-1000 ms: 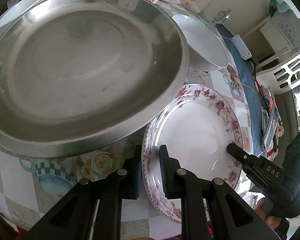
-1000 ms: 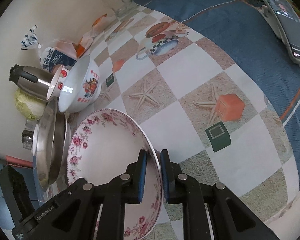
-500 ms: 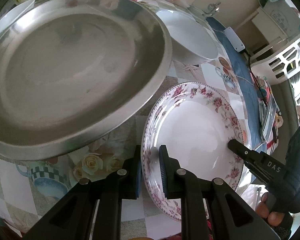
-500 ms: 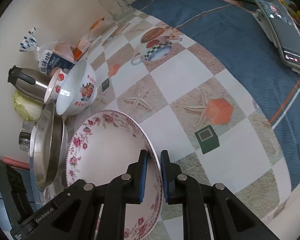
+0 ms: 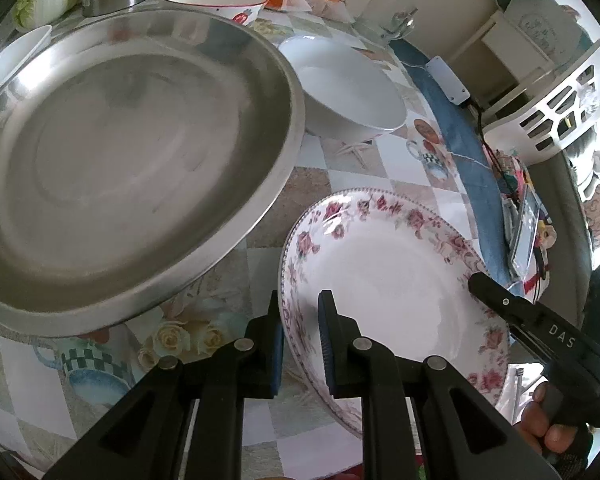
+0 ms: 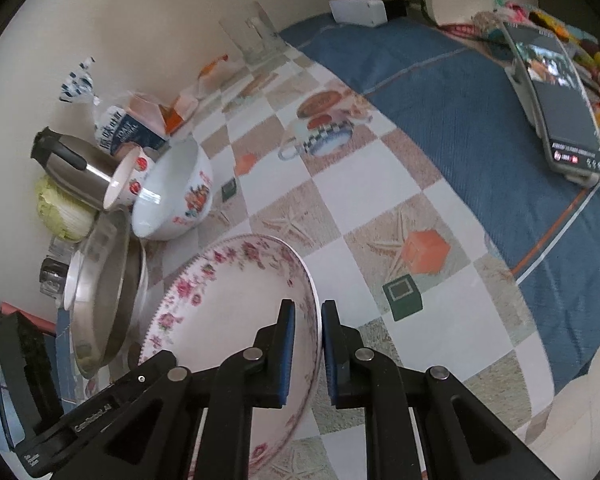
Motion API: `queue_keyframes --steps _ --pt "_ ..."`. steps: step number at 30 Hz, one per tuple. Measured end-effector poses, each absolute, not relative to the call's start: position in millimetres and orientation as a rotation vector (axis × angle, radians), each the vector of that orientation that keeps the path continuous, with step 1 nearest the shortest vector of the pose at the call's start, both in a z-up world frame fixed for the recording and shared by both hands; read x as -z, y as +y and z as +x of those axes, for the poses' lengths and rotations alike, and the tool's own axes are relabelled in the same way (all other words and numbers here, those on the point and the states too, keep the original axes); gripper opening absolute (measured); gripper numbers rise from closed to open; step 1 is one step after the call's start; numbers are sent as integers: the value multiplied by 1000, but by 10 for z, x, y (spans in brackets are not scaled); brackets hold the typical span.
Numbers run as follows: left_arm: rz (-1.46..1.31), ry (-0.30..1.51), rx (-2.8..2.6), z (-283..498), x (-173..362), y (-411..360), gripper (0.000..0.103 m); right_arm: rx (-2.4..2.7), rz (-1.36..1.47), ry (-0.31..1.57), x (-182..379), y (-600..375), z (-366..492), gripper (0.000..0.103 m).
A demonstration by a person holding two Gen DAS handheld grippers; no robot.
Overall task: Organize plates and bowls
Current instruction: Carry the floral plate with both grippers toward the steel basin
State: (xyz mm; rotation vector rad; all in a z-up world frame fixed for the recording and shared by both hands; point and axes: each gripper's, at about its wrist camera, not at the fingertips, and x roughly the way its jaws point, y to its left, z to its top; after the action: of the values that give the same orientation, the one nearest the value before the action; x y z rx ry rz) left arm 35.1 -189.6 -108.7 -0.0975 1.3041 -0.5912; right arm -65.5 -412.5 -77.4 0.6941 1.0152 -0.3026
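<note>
A white plate with a pink rose border [image 5: 392,276] is held just above the table. My left gripper [image 5: 300,336] is shut on its near left rim. My right gripper [image 6: 308,344] is shut on the opposite rim of the same floral plate [image 6: 228,304], and shows in the left wrist view as a black arm [image 5: 540,328] at the plate's right edge. A large steel plate [image 5: 120,152] lies to the left of it. Behind stand a big white bowl [image 5: 348,88] with printed pictures on its outside [image 6: 180,196] and a small red-rimmed bowl [image 5: 216,0].
A steel kettle [image 6: 72,168], a cabbage [image 6: 64,212], a bread bag [image 6: 128,132] and a glass [image 6: 256,36] line the wall. A tablet [image 6: 556,108] rests on the blue cloth [image 6: 460,112]. A white basket [image 5: 560,108] stands beyond the table.
The floral plate has risen a little in both grippers. In the left wrist view the steel plate and the bowls have slid lower and leftward.
</note>
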Motion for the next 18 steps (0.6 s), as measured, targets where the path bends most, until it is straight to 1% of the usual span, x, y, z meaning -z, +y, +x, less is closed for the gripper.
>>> queue_keyframes --steps 7,18 --pt "-114 1267 619 360 970 -1876 16 308 668 972 640 -4098 -688 14" --pt "-153 1156 667 382 621 -1751 16 296 654 883 350 -4051 -720 14"
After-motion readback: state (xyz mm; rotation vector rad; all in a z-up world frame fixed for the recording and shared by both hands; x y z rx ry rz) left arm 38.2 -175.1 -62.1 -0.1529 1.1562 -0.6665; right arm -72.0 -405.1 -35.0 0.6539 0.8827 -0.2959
